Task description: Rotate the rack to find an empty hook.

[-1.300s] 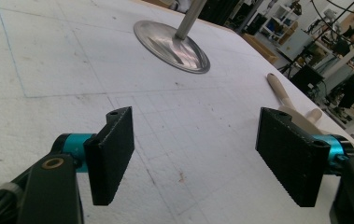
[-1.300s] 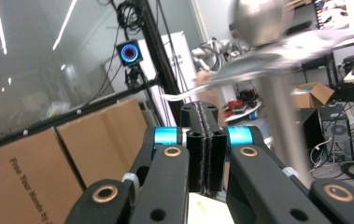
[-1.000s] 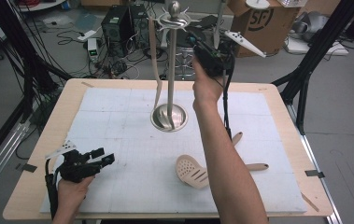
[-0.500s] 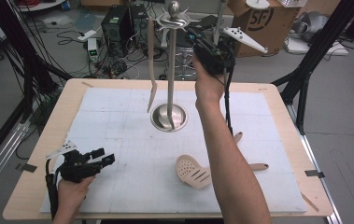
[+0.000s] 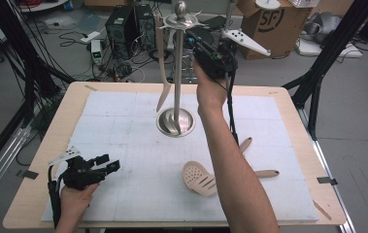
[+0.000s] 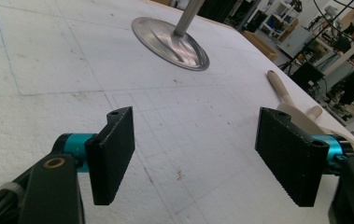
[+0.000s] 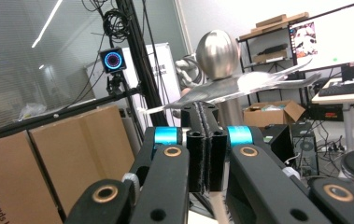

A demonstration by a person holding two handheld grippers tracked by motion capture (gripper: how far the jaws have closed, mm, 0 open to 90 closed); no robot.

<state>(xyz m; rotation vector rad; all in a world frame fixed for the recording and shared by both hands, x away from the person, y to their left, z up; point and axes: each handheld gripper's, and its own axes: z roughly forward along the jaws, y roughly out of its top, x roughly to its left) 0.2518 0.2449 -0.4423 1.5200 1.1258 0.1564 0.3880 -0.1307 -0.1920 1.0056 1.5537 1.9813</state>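
Right gripper (image 5: 202, 42) raised at the top of the metal utensil stand (image 5: 178, 58), jaws clamped on a pale utensil handle (image 7: 219, 207) hanging below them, left gripper (image 5: 108, 164) wide open, empty, resting low on the white mat (image 5: 123, 121)

A steel utensil stand (image 5: 178, 73) rises upright at the upper centre of the high view: round base, thin pole, ball top over a spiked hook disc. A pale wooden spatula (image 5: 161, 73) hangs left of the pole. Low in the right gripper view, a pale handle (image 7: 218, 207) sits clamped in the right gripper (image 7: 207, 112).
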